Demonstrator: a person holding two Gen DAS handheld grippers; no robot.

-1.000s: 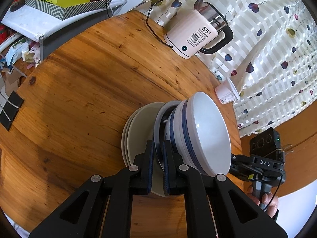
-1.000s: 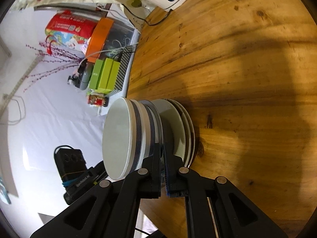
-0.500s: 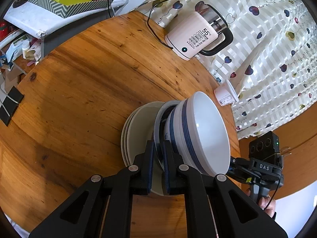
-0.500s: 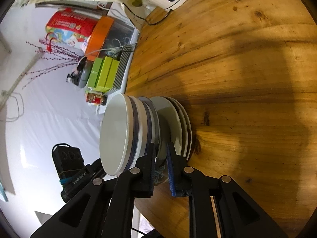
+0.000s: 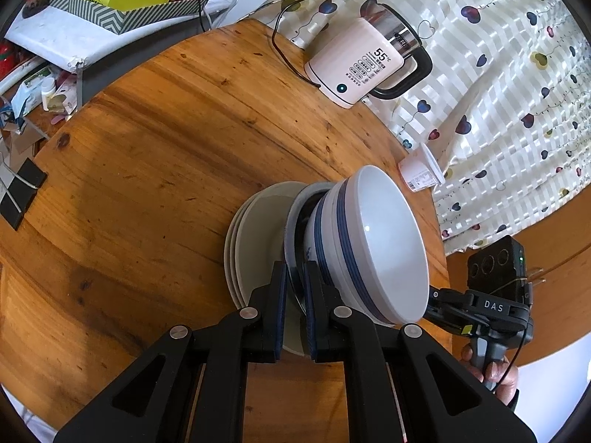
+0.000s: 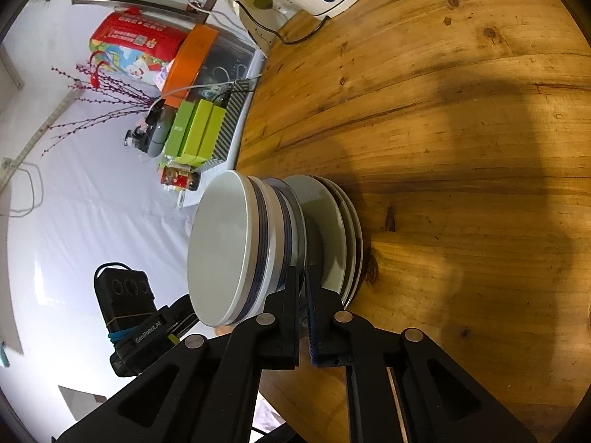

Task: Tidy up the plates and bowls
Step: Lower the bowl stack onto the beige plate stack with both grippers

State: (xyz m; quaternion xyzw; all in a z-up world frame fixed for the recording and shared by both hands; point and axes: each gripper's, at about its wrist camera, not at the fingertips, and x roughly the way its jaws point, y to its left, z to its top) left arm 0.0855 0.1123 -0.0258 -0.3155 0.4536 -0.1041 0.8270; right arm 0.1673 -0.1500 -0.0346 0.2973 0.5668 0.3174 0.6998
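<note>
Your left gripper (image 5: 294, 288) is pinching the rim of the lower blue-patterned bowl (image 5: 295, 221), its blue pads pressed together on that thin edge. In this left wrist view the bowl sits on a stack of pale plates (image 5: 251, 236) on the round wooden desk (image 5: 147, 147), and the white bowl with blue bands (image 5: 373, 243) is nested on top of it. Beyond the stack stand a white electric kettle (image 5: 358, 70) with its black cord and a small white cup (image 5: 421, 170) near the desk's edge, by the heart-print curtain (image 5: 498, 92). At lower right your right hand (image 5: 498, 373) holds the other tool's handle.

From the right wrist view, your right gripper (image 6: 303, 295) is also clamped tight on a bowl rim, on the opposite side of the same stack; it looks like the same lower bowl, though the edges crowd together there. The plates (image 6: 343, 229) lie flat on the desk (image 6: 443, 129), close to its edge. Green boxes (image 6: 195, 129) sit beyond the desk.
</note>
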